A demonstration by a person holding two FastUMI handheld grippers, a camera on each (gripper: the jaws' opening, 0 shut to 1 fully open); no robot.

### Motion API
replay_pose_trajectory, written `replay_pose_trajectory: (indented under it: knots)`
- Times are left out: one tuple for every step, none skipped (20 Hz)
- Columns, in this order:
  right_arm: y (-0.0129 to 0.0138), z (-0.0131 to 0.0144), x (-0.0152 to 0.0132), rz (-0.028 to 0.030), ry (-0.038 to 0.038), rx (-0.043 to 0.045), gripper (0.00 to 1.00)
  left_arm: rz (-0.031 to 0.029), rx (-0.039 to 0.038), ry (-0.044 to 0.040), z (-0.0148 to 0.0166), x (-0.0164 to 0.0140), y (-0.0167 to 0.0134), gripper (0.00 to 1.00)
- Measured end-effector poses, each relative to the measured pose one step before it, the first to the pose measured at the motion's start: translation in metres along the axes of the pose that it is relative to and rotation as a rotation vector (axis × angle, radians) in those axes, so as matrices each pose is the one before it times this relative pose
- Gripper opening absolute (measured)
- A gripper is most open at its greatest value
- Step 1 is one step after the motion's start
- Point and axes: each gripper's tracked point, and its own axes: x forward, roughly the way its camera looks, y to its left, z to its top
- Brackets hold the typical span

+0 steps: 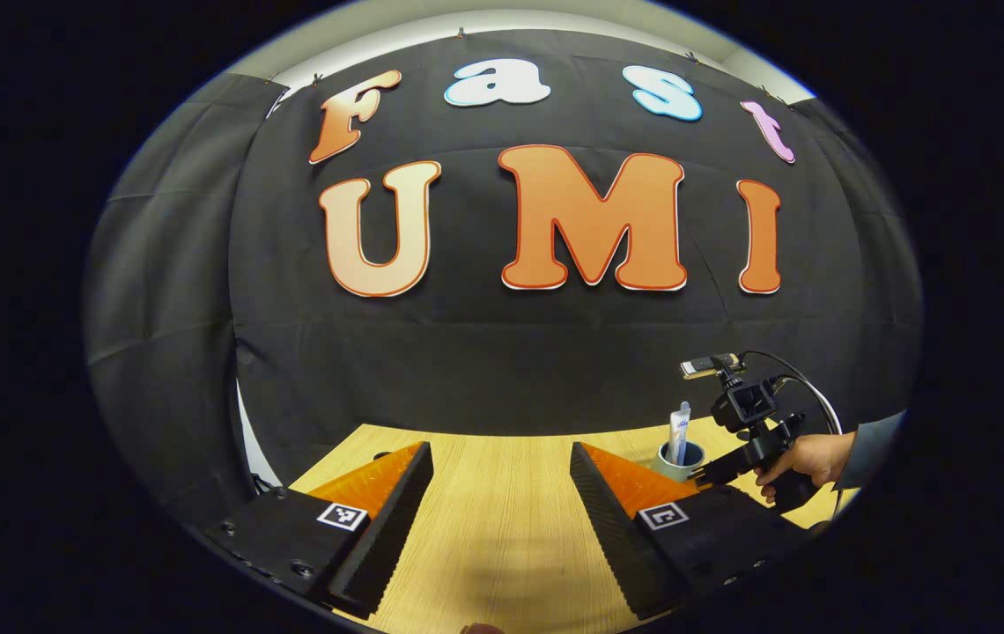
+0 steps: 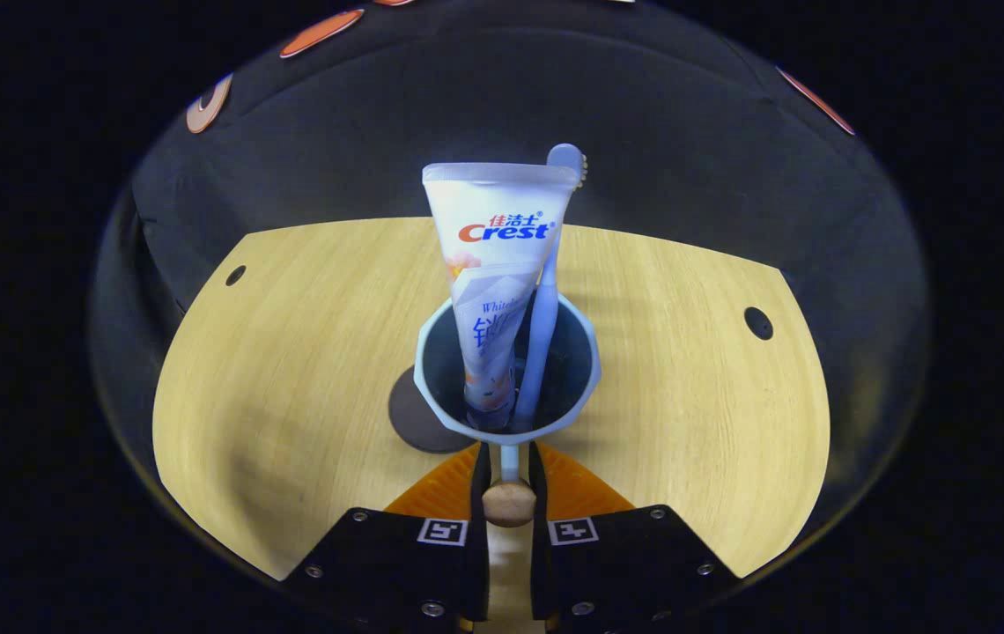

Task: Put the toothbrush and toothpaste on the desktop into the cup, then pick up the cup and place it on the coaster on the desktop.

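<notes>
Right tool (image 2: 509, 480) clenched on cup (image 2: 506, 370) handle, toothpaste (image 2: 493, 264) and toothbrush (image 2: 546, 299) inside, coaster (image 2: 418, 414) at nine o'clock unreached; left tool (image 1: 498, 493) released.

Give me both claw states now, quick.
Left claw: open, holding nothing, above the desktop.
Right claw: shut on the cup handle; toothpaste and toothbrush inside.

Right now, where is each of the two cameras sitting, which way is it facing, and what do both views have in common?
Left gripper view: rides the left gripper, low over the desktop, facing the booth wall; jaws wide apart.
Right gripper view: rides the right gripper, looking down at the cup; jaws pinch its handle, coaster beneath.
Shared: cup with toothpaste, desktop. The left gripper view also catches the right gripper and hand.
</notes>
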Motion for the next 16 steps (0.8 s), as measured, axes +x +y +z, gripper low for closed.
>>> replay_pose_trajectory:
  knots:
    - [-0.00128, -0.00008, -0.0009, 0.00442, 0.0043, -0.00791, 0.19, 0.00141, -0.00146, 0.00254, -0.00081, 0.00007, 0.00197, 0.96]
    - [-0.00151, 0.0005, -0.00081, 0.00496, 0.00258, -0.006, 0.19, -0.00011, -0.001, 0.00406, -0.00219, 0.00246, 0.00309, 0.96]
    - [-0.00006, -0.00062, -0.00095, 0.00437, 0.00304, -0.00469, 0.19, -0.00081, -0.00052, 0.00163, 0.00008, 0.00133, 0.00282, 0.96]
    - [-0.00095, 0.00056, -0.00085, 0.00285, 0.00229, -0.00374, 0.19, -0.00213, -0.00152, -0.00035, -0.00091, -0.0007, 0.00246, 0.96]
    - [-0.00041, 0.00018, 0.00023, 0.00357, 0.00402, -0.0055, 0.19, 0.00078, 0.00124, 0.00234, -0.00185, 0.00188, 0.00289, 0.96]
    - [-0.00161, 0.00014, 0.00007, 0.00184, 0.00255, -0.00462, 0.19, -0.00119, -0.0001, 0.00125, -0.001, 0.00188, 0.00222, 0.96]
    - [0.00107, -0.00063, -0.00067, 0.00162, 0.0058, -0.00455, 0.19, -0.00135, -0.00021, 0.0022, -0.00157, 0.00065, 0.00211, 0.96]
    - [-0.00124, -0.00078, -0.00051, 0.00072, 0.00874, -0.00429, 0.19, -0.00195, 0.00016, 0.00306, -0.00092, 0.00218, 0.00126, 0.96]
    - [0.00038, -0.00063, -0.00181, 0.00127, 0.01392, -0.00755, 0.19, -0.00242, -0.00047, 0.00193, -0.00071, 0.00042, 0.0022, 0.96]
    - [-0.00238, -0.00046, -0.00277, -0.00308, 0.01302, -0.00289, 0.19, -0.00422, 0.0, 0.00068, 0.00006, 0.00103, 0.00082, 0.96]
    - [-0.00332, 0.00369, 0.00037, -0.00785, -0.01536, 0.00628, 0.19, -0.00683, 0.00004, -0.00087, -0.00057, 0.00066, -0.00076, 0.96]
    - [-0.0031, -0.00045, -0.00161, -0.00319, -0.00047, 0.00473, 0.22, -0.00857, 0.00052, -0.00343, 0.00128, 0.00201, -0.00231, 0.95]
    - [-0.00184, -0.00083, -0.00351, 0.00368, -0.01025, 0.00325, 0.25, -0.01087, 0.00185, -0.00179, 0.00075, 0.00151, -0.00239, 0.95]
    - [-0.00212, 0.00385, -0.00538, -0.00103, -0.02363, 0.00029, 0.28, -0.01058, 0.00347, -0.00184, 0.00141, 0.00043, -0.00241, 0.96]
    - [0.00139, 0.00332, -0.00382, -0.00453, -0.02387, -0.00548, 0.3, -0.01459, 0.00208, -0.00468, 0.0017, 0.00112, -0.00348, 0.96]
    - [-0.00281, 0.00306, -0.00804, -0.00533, -0.02301, -0.0011, 0.37, -0.0146, 0.00507, -0.00253, 0.00191, 0.00199, -0.00495, 0.96]
